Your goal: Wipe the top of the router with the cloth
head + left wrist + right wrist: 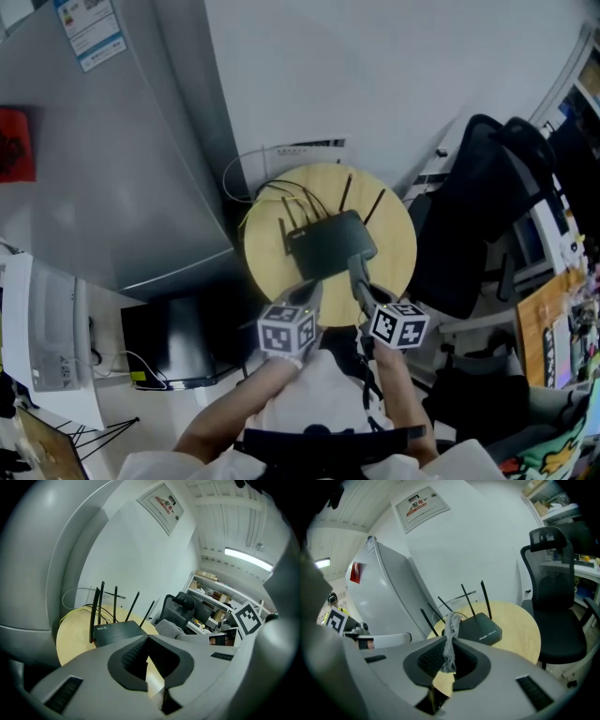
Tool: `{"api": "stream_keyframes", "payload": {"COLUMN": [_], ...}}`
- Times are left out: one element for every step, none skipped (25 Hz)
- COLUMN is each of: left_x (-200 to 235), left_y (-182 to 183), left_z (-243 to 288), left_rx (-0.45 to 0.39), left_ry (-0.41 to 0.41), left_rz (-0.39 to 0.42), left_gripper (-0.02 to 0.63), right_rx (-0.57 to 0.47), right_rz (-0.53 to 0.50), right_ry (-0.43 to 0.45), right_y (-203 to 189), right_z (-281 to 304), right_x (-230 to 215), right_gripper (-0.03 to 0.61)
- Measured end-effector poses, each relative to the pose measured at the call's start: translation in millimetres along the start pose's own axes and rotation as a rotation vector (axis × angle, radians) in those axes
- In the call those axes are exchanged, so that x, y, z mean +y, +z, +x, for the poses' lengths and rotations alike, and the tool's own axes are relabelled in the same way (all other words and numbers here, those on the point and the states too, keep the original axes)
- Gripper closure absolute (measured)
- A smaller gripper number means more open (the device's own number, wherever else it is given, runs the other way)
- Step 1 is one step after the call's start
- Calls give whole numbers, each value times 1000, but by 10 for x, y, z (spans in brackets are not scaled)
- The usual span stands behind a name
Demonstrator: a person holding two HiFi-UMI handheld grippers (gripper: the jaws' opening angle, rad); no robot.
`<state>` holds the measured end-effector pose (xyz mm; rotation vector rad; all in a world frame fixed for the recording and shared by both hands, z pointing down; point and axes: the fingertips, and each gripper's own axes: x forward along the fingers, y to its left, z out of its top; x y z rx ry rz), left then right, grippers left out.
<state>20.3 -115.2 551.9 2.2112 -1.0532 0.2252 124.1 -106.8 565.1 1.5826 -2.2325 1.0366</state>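
Seemingly about to start wiping, with grey cloth (451, 620) clamped in right hand-held gripper (450, 641) near the router (328, 242) and left hand-held gripper (147, 638) closed empty; next, probably pressing it down onto the top.

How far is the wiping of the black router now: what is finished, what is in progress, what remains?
Done: the small grey cloth is clamped in the right gripper. In hand: that gripper is at the near edge of the black router with antennas on the round wooden table. Left: the wipe across its top. The left gripper is shut and empty.
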Motion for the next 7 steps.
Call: {"api": "stream_keyframes", "payload": {"left_x": [4,7,8,6,2,-3,-8], "left_y": [-8,-14,-19,-23,-26,-29,-32], "left_z": [-5,-11,-15,-18,-19,-19,-19], "left_rx": [1,1,1,0,-1,-2,-3], "left_ry": [2,4,5,6,7,7,7], "left_rz": [-1,-2,-2,-3,-3,-3,-3], "left_gripper": [615,615,615,615,615,615,615], "right_rx": [3,5,7,7,7,6,5], "right_rz": [1,2,3,3,4,6,7], "right_ry": [1,1,2,3,4,7,10], "right_y": [-23,-46,-62,-70,-75,-77,-79], "right_z": [1,2,-1,-6,-12,-17,-22], "right_x": [-7,-16,-22,-23,-23,-21,-19], "right_gripper": [541,541,541,541,541,541,541]}}
